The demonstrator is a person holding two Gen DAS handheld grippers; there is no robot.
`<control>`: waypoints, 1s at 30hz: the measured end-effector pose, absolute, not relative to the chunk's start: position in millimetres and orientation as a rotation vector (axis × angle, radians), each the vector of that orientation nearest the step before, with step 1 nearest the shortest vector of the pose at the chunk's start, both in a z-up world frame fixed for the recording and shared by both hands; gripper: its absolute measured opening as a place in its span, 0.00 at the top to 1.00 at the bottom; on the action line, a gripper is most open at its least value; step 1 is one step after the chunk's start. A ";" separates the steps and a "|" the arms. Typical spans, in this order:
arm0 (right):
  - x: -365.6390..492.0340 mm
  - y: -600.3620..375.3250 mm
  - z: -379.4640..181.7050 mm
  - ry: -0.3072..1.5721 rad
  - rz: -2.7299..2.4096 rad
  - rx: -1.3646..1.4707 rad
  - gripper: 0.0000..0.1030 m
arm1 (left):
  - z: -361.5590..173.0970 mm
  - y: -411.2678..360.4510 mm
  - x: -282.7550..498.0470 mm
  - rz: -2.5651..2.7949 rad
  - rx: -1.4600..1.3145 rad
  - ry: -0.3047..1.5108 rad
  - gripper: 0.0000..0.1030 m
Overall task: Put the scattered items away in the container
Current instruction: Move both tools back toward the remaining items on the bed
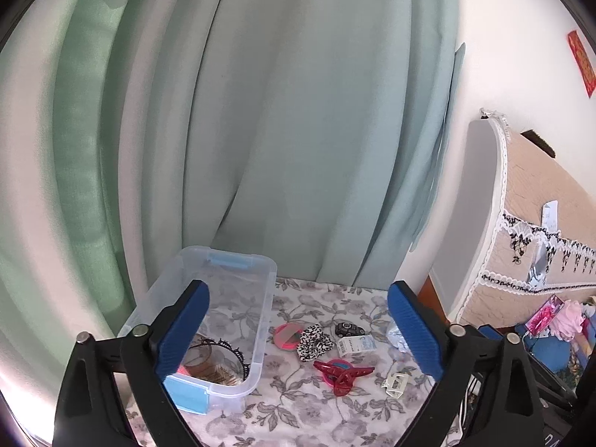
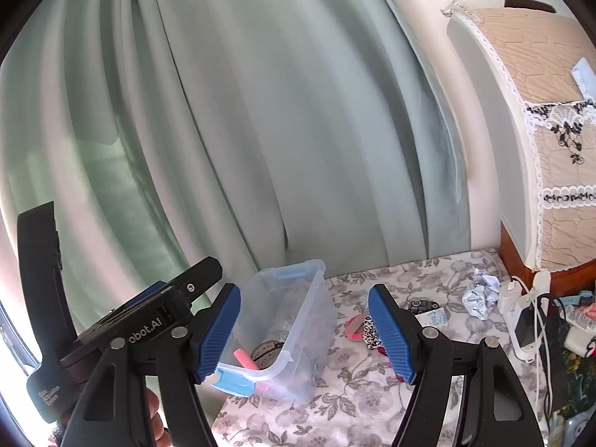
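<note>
left gripper [image 1: 298,329]: jaws wide, empty | right gripper [image 2: 304,329]: jaws apart, empty | clear bin [image 1: 260,339]: partly filled | red hair claw [image 1: 341,370]: right of bin, ahead between left jaws, long axis crosswise, probably next | left hand likely nearer

You are working in a home, most likely a bedroom: long pale green curtains [image 1: 283,123] hang behind the bench [image 1: 320,409], which wears a grey flower-print cloth. To your right stands a white appliance under a quilted beige cover with lace trim [image 2: 558,171]. Hair clips [image 1: 341,372], a leopard-print scrunchie [image 1: 314,342] and a phone on a charger cable [image 2: 527,326] lie about, and a red paper strip [image 1: 581,63] hangs on the white wall
</note>
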State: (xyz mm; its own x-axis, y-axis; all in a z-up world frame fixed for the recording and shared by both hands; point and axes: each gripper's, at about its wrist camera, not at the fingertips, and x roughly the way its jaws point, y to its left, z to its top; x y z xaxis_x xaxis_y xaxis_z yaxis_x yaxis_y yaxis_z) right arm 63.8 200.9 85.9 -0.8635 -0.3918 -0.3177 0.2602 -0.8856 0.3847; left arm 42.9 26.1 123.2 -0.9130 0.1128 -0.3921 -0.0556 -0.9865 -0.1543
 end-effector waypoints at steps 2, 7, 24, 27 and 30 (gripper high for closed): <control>65.5 205.8 83.8 -0.485 -2.701 0.565 0.27 | 120.8 30.4 41.2 2.964 -0.611 -0.226 0.03; 66.4 217.8 77.5 -0.507 -2.724 0.586 0.26 | 113.0 44.5 36.4 2.931 -0.617 -0.208 0.02; 43.5 271.0 28.7 -0.650 -2.820 0.764 0.24 | 61.3 71.0 4.1 2.888 -0.691 -0.175 0.01; 36.7 284.9 15.3 -0.683 -2.843 0.827 0.24 | 47.1 76.0 -5.1 2.865 -0.739 -0.165 0.01; 26.4 297.0 -2.0 -0.719 -2.853 0.902 0.24 | 31.5 82.2 -15.1 2.836 -0.792 -0.151 0.01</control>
